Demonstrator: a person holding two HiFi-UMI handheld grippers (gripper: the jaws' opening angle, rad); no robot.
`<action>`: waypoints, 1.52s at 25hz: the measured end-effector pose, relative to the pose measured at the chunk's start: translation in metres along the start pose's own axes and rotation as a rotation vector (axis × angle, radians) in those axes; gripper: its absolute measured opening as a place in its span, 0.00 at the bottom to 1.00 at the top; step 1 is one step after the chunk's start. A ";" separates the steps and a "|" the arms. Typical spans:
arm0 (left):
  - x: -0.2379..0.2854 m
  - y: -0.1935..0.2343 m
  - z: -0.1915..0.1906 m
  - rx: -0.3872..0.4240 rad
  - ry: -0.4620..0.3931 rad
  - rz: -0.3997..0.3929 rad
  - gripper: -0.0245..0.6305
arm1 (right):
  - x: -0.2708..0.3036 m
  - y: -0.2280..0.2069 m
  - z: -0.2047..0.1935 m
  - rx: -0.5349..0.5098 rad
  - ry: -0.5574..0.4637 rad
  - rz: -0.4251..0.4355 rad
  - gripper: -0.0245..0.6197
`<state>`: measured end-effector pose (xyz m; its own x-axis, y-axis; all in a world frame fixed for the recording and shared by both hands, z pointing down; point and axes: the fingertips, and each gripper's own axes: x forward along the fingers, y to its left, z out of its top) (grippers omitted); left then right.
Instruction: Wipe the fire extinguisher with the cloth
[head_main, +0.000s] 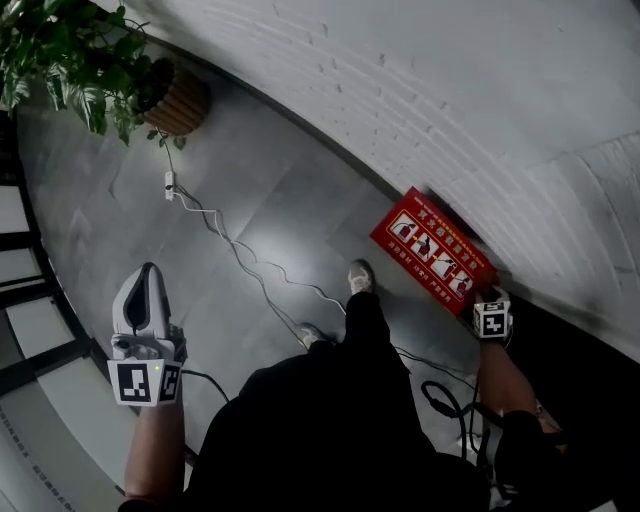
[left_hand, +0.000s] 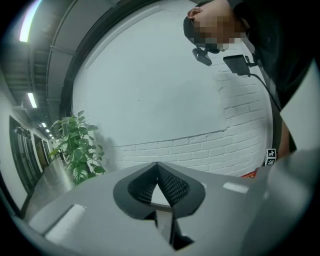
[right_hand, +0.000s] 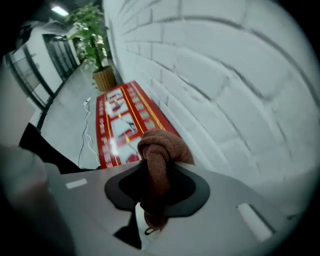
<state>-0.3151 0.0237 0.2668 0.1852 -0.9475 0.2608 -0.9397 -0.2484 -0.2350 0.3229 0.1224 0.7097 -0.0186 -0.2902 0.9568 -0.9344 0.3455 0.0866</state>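
A grey tiled floor (head_main: 250, 200) meets a white brick wall (head_main: 450, 90). Against the wall lies the red rectangular fire extinguisher box (head_main: 432, 250), with the right gripper (head_main: 492, 305) at its near end and the left gripper (head_main: 148, 280) well apart. Left gripper view: the jaw tips meet with nothing between them. Right gripper view: the jaws clamp a bunched brown cloth (right_hand: 160, 150) above the box.

The right tongs (head_main: 491, 306) are at one end of the red fire-extinguisher box (head_main: 430, 248).
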 end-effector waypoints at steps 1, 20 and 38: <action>-0.007 0.007 -0.002 -0.002 0.007 0.021 0.04 | 0.001 0.018 0.036 -0.067 -0.084 0.025 0.19; -0.065 0.050 -0.015 -0.027 0.063 0.199 0.04 | 0.074 0.168 0.148 -0.424 0.013 0.358 0.19; 0.001 -0.012 -0.016 -0.047 0.017 -0.044 0.04 | 0.010 0.104 0.072 -0.263 -0.125 0.159 0.19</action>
<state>-0.3087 0.0290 0.2852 0.2220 -0.9321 0.2863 -0.9433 -0.2796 -0.1790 0.2002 0.0908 0.7086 -0.2154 -0.3160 0.9240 -0.7926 0.6093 0.0235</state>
